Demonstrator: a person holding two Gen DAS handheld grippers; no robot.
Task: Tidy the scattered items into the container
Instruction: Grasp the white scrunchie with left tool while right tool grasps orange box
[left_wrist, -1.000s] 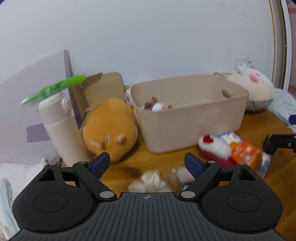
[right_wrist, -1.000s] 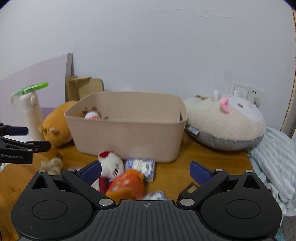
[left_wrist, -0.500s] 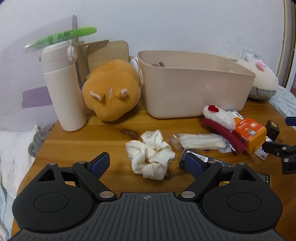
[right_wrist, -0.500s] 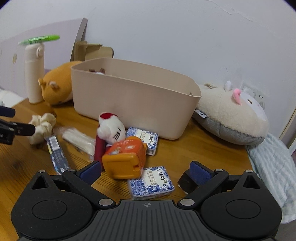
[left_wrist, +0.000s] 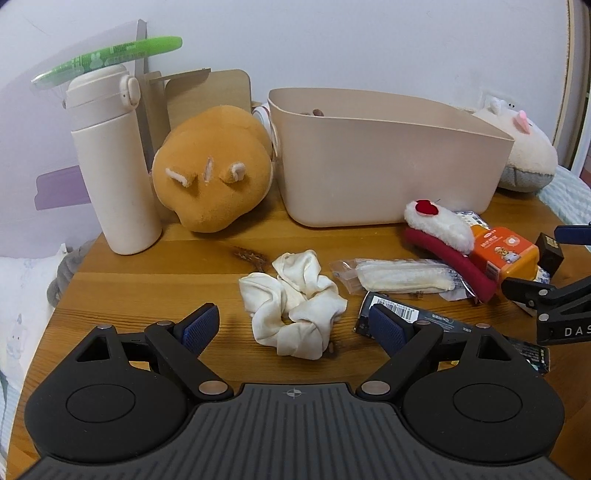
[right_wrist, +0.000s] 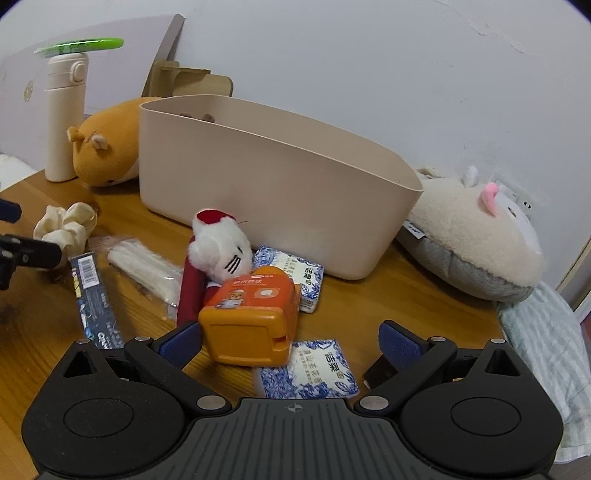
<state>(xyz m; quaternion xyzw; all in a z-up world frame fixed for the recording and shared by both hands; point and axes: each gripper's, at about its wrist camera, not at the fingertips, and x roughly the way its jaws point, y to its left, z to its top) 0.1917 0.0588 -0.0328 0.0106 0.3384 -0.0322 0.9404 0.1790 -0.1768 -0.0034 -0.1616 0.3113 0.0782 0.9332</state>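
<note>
Left wrist view: left gripper (left_wrist: 293, 326) fingers spread wide, nothing between the pads, hanging over a cream scrunchie (left_wrist: 293, 301) on the wooden worktop (left_wrist: 155, 280). Beige container (left_wrist: 384, 162) stands behind it, orange plush (left_wrist: 214, 170) and cream bottle (left_wrist: 110, 162) to its left. Clear packet (left_wrist: 399, 277) and dark wrapper (left_wrist: 402, 314) lie right of the scrunchie.

Right wrist view: right gripper (right_wrist: 291, 341) fingers spread, empty, either side of an orange box (right_wrist: 251, 317) without pressing it. White cat plush (right_wrist: 221, 249) and blue tissue packs (right_wrist: 308, 371) lie scattered in front of the container (right_wrist: 280, 184)
</note>
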